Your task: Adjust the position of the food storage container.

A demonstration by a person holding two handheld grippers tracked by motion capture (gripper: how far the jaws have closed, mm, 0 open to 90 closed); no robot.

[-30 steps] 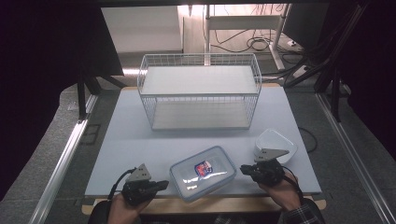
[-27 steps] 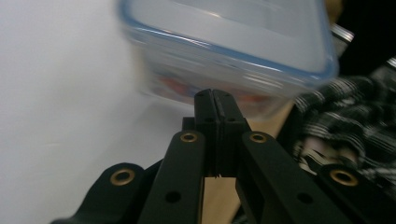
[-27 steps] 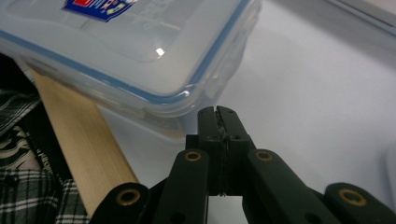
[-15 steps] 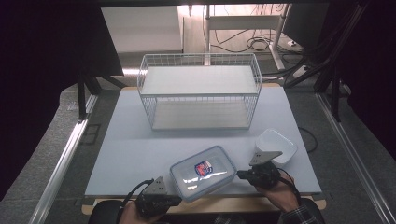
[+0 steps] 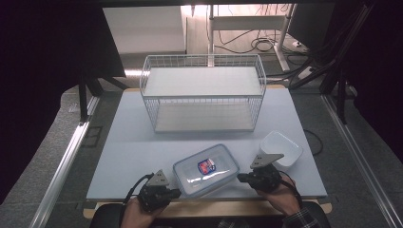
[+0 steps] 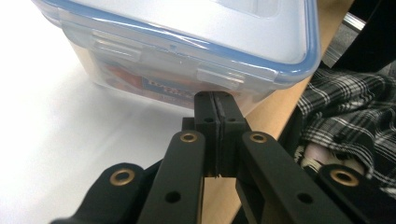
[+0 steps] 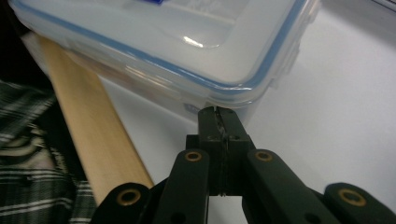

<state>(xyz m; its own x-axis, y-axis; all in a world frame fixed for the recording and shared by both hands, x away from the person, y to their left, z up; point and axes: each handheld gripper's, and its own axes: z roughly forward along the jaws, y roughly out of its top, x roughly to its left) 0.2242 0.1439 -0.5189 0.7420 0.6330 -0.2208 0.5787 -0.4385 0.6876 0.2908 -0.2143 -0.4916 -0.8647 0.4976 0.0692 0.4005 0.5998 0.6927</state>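
A clear plastic container [image 5: 206,169] with a blue-rimmed lid and a red label lies near the table's front edge. My left gripper [image 5: 177,193] is shut, its tips against the container's left end. In the left gripper view the closed tips [image 6: 217,96] meet the container's [image 6: 187,37] side wall just under a lid latch. My right gripper [image 5: 240,178] is shut too, its tips at the container's right end. In the right gripper view they [image 7: 217,112] sit at a corner of the container [image 7: 187,42], below the blue rim. Nothing is between either pair of jaws.
A white wire basket [image 5: 203,92] stands at the back middle of the light table [image 5: 123,142]. A small white tub [image 5: 282,147] sits right of the container, behind the right hand. The table's wooden front edge [image 7: 88,130] runs just under the container.
The left gripper has shifted a little to the right, up to the container's end. The right gripper has edged slightly left toward it. The container has stayed where it was.
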